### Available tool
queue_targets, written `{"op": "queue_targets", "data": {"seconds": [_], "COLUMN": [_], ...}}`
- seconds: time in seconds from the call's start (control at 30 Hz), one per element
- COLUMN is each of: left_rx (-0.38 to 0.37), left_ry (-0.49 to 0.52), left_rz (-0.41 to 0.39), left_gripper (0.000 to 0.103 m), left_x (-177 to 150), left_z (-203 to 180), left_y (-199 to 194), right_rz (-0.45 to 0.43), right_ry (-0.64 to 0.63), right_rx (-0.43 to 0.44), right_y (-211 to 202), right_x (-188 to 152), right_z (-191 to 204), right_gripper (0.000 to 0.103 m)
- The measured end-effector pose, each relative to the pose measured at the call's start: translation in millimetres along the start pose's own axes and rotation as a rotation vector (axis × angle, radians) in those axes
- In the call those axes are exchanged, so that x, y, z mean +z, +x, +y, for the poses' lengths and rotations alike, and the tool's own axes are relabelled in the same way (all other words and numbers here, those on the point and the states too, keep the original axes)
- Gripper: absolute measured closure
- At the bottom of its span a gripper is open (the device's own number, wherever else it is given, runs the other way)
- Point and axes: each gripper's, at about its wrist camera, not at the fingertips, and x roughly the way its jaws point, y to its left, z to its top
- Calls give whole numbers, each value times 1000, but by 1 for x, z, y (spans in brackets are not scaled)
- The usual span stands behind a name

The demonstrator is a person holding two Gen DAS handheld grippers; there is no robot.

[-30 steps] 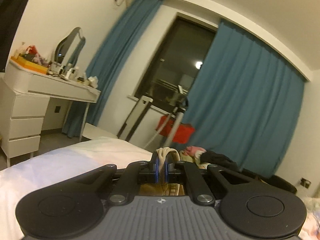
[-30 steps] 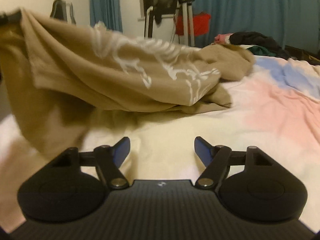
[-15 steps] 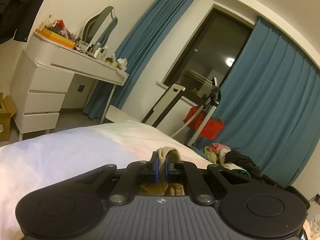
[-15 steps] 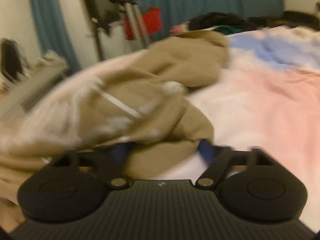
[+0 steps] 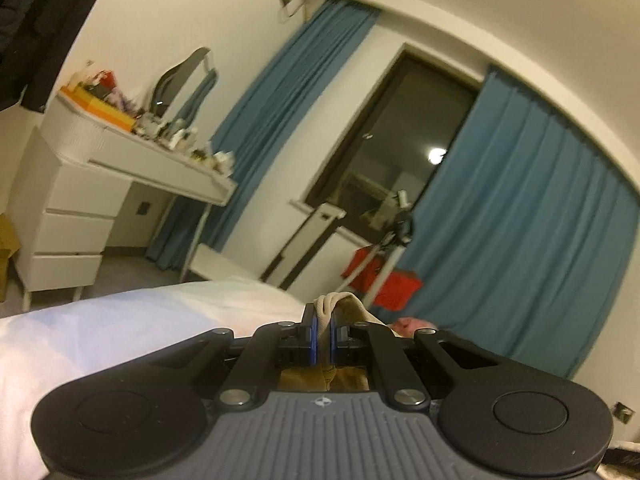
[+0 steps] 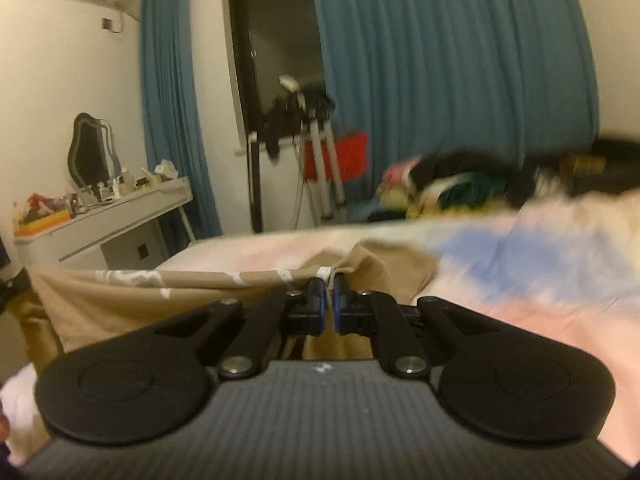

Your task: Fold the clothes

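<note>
A tan garment with white print (image 6: 120,300) is stretched above the bed between both grippers. My right gripper (image 6: 329,298) is shut on its upper edge, and the cloth hangs to the left and bunches behind the jaws. My left gripper (image 5: 323,330) is shut on a pale fold of the same garment (image 5: 340,304), held up above the bed; most of the cloth is hidden under the gripper body there.
The bed has a pink, blue and white sheet (image 6: 520,272). A pile of other clothes (image 6: 448,184) lies at its far side. A white dressing table with clutter (image 5: 120,160), a tripod (image 6: 320,152) and blue curtains (image 5: 520,240) stand beyond.
My right gripper was open in front of the garment, moved in and has shut on its edge and lifted it. My left gripper stays shut on the cloth and has tilted.
</note>
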Motion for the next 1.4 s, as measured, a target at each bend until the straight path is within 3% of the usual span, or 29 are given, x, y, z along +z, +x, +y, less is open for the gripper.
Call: {"op": "queue_targets", "data": {"seconds": [0.13, 0.27, 0.4, 0.5, 0.57, 0.63, 0.67, 0.83, 0.97, 1.07, 1.2, 1.4], "left_rx": [-78, -99, -48, -7, 13, 35, 48, 64, 58, 18, -46, 44], "left_ry": [66, 210, 334, 415, 441, 444, 432, 396, 411, 522, 676, 891], "left_rz": [30, 194, 395, 441, 457, 484, 500, 515, 496, 500, 536, 583], "left_gripper": [97, 97, 97, 96, 94, 87, 80, 47, 22, 20, 13, 13], "left_x": [-1, -23, -64, -89, -99, -104, -105, -83, -60, -63, -94, -146], "left_z": [-24, -49, -70, -82, -85, -84, -78, -66, -69, -87, -114, -124], "left_y": [-19, -10, 22, 46, 58, 69, 71, 49, 11, -15, -20, 5], "right_rz": [-1, 164, 398, 404, 407, 410, 410, 369, 341, 367, 400, 468], "right_ry": [-27, -77, 17, 69, 83, 103, 118, 181, 120, 12, -62, -39], "right_rx": [-77, -184, -232, -218, -225, -235, -237, -205, -142, -52, -16, -40], "right_y": [-37, -11, 34, 38, 33, 26, 18, -20, -47, -49, -41, -23], "right_x": [14, -8, -49, -53, -52, -54, -55, -49, -44, -47, -55, -70], "right_z": [-11, -36, -73, -87, -91, -92, -94, -90, -66, -36, -6, 0], "right_gripper": [95, 94, 93, 91, 76, 35, 30, 29, 29, 29, 29, 29]}}
